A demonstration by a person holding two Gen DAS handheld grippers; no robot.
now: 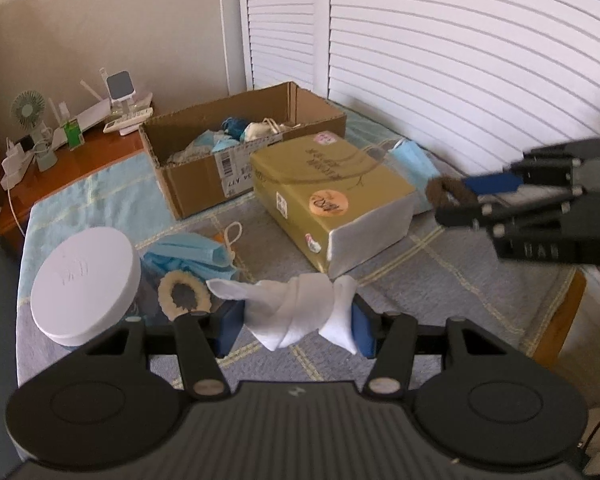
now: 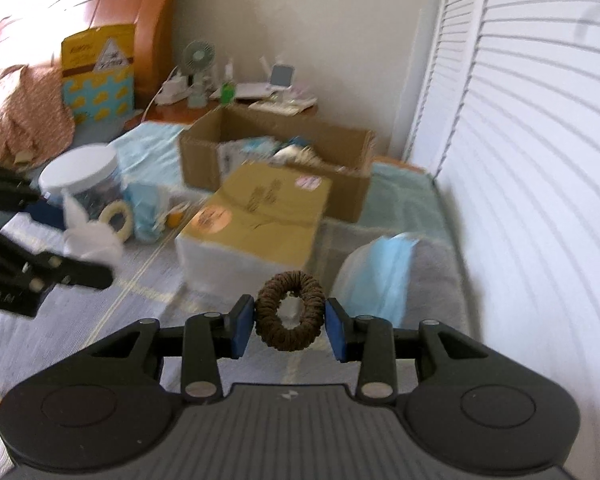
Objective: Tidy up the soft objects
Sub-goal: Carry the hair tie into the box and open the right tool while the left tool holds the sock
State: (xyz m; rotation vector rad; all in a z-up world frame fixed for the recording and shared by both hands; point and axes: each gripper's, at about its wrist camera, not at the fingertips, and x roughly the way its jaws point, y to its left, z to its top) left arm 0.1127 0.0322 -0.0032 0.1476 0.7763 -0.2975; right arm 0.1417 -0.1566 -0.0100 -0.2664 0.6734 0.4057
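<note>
Item one: white cloth (image 1: 300, 312), knotted, clamped mid-bundle in my left gripper (image 1: 296, 320); light, limp, ends droop. Item two: brown scrunchie (image 2: 290, 314), pinched across its ring by my right gripper (image 2: 290, 326) (springy, may pop free); both aloft near cardboard box (image 1: 204, 168).

Open bedcover (image 1: 440, 272) lay bare between both grippers, free for passage. Straight ahead, blocked by the gold box (image 1: 332, 200), pressed against the cardboard box (image 1: 204, 176) behind it. Leftward, crowded by a white-lidded jar (image 1: 86, 280), a cream ring (image 1: 184, 294) and blue masks (image 1: 188, 256). Rightward, hemmed in by the louvred doors (image 1: 460, 60).
</note>
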